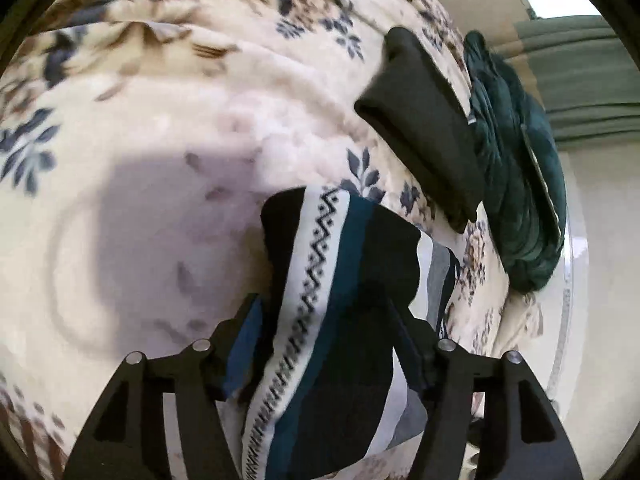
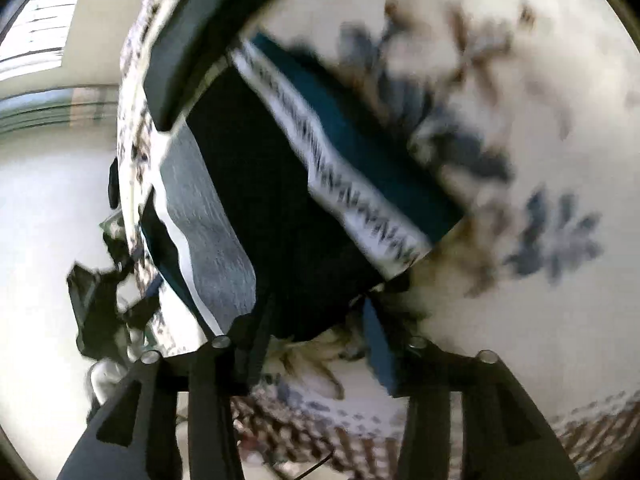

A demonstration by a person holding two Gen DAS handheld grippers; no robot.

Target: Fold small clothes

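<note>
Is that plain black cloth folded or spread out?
Folded. The black cloth lies as a compact slab with a doubled edge on the blanket.

One striped garment (image 1: pixel 340 280) up front, banded black, teal, white and grey. One folded black piece (image 1: pixel 424 120) beyond it, and one dark green bundle (image 1: pixel 516 184) just past that, so three pieces of clothing. One floral blanket (image 1: pixel 160 120) under all of them. Two hand-held grippers: the left (image 1: pixel 324 320) and the right (image 2: pixel 316 320), each with two fingers.
</note>
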